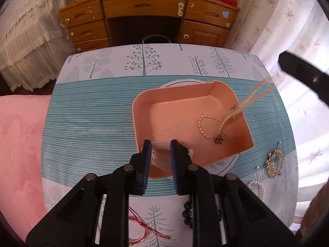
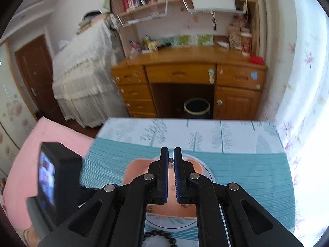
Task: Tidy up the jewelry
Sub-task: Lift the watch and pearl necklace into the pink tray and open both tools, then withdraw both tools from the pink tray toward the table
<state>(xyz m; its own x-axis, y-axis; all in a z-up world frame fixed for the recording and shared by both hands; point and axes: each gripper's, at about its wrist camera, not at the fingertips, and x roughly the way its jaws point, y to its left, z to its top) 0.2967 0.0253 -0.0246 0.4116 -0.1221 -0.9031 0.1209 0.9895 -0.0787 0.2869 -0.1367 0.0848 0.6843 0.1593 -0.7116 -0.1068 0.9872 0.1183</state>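
Note:
A pink open box (image 1: 185, 111) sits on the table. In it lie a pearl bracelet (image 1: 202, 126) and the flower pendant (image 1: 220, 138) of a gold chain necklace (image 1: 244, 100) that hangs blurred from above right. My left gripper (image 1: 160, 146) is shut on the box's near wall, over a white label. My right gripper (image 2: 171, 154) is above the box (image 2: 135, 170), its jaws nearly closed on the necklace's thin chain; a small bead (image 2: 170, 160) shows between them. Its black finger (image 1: 298, 70) shows at the right of the left wrist view.
On the tree-patterned tablecloth (image 1: 92, 113) lie a gold brooch (image 1: 274, 162), a pearl bracelet (image 1: 257, 187), a black bead bracelet (image 1: 187, 212) and a red string bracelet (image 1: 141, 228). A pink bed (image 1: 20, 144) is left. A wooden desk (image 1: 148, 18) stands behind.

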